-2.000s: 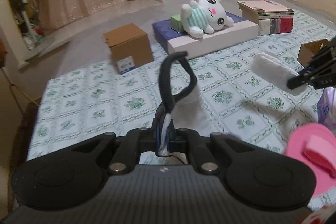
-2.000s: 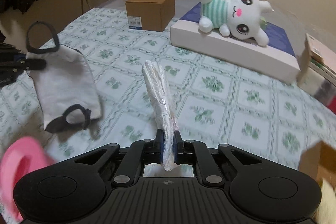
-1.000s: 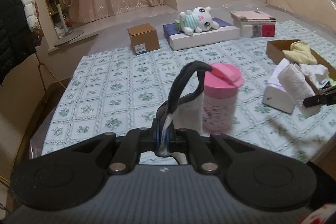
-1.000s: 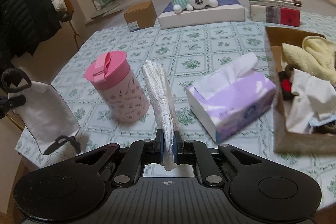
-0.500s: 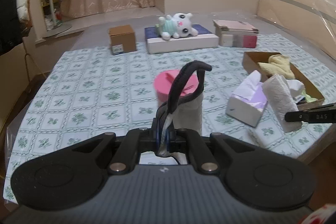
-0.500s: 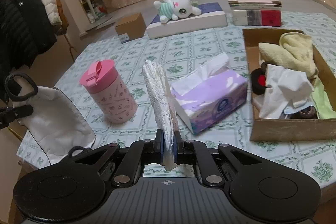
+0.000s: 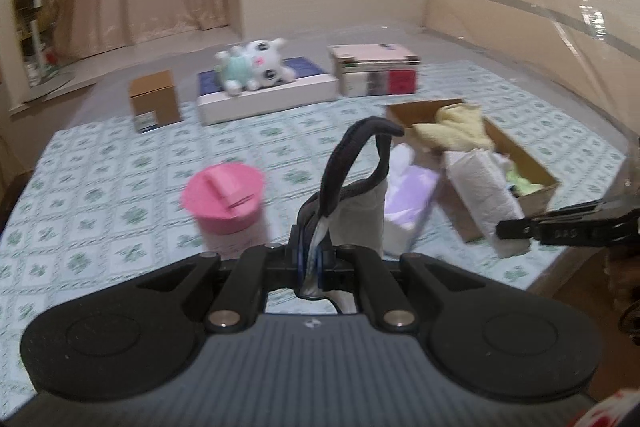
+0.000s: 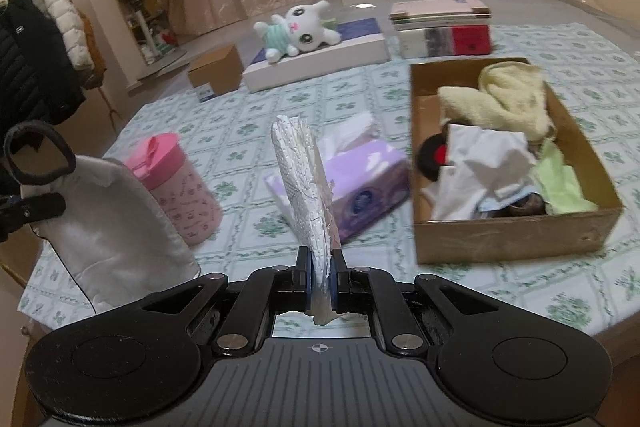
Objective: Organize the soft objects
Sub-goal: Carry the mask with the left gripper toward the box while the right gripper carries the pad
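Observation:
My left gripper (image 7: 310, 259) is shut on a white face mask (image 7: 358, 213) with black ear loops; the mask hangs in the air at the table's near edge and also shows in the right wrist view (image 8: 108, 231). My right gripper (image 8: 320, 277) is shut on a folded white paper towel (image 8: 306, 195), which stands upright from the jaws; it also shows in the left wrist view (image 7: 482, 197). A cardboard box (image 8: 516, 239) at the right holds a yellow towel (image 8: 508, 99), white cloths and a green cloth.
A pink lidded cup (image 8: 176, 187) and a purple tissue box (image 8: 352, 187) stand on the green-patterned tablecloth (image 8: 560, 291). At the back are a plush bunny (image 8: 300, 31) on a flat white box, a small brown carton (image 8: 214, 71) and stacked books (image 8: 440, 27).
Both grippers have pulled back from over the table to its near edge, still holding the mask and the paper towel. The cup, tissue box and cardboard box have come into view.

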Tool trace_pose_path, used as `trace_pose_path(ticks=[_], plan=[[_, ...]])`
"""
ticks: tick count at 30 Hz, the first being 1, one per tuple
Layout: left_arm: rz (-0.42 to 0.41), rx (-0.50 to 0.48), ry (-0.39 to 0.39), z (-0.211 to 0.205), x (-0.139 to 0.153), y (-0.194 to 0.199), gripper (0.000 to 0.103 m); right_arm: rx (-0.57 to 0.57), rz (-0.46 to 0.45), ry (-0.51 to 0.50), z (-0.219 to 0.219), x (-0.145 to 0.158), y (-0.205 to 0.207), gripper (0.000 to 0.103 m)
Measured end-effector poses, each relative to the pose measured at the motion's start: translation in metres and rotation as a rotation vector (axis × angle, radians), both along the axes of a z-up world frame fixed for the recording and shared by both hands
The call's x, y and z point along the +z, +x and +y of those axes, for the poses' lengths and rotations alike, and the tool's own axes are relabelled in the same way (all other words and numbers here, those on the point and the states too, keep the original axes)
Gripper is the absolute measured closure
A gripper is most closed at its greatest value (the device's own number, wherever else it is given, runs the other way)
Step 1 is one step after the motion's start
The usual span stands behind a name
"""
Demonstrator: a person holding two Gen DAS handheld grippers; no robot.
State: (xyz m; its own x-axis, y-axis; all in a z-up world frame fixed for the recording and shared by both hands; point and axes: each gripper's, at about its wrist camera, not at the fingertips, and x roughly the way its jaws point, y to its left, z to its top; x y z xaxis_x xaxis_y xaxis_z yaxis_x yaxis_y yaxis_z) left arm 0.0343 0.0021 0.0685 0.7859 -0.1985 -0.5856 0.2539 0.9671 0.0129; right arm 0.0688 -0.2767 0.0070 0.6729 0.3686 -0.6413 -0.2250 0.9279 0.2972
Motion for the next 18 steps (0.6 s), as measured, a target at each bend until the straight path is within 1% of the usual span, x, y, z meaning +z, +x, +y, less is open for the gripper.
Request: trace_pose_path(ticks=[6, 11, 18], plan=[[0.001, -0.102, -0.025, -0.044, 0.004, 0.019, 0.098, -0.080, -0.026, 0.005, -0.036, 0.008, -0.009, 0.095], [-0.015, -0.181, -0.030, -0.085, 0.012, 0.039, 0.098, -0.160, -0.055, 0.009, -0.072, 0.019, -0.011, 0.095], [-0.015, -0.271, -0.046, -0.134, 0.017, 0.071, 0.098, -0.224, -0.072, -0.015, -0.110, 0.027, -0.005, 0.095]])
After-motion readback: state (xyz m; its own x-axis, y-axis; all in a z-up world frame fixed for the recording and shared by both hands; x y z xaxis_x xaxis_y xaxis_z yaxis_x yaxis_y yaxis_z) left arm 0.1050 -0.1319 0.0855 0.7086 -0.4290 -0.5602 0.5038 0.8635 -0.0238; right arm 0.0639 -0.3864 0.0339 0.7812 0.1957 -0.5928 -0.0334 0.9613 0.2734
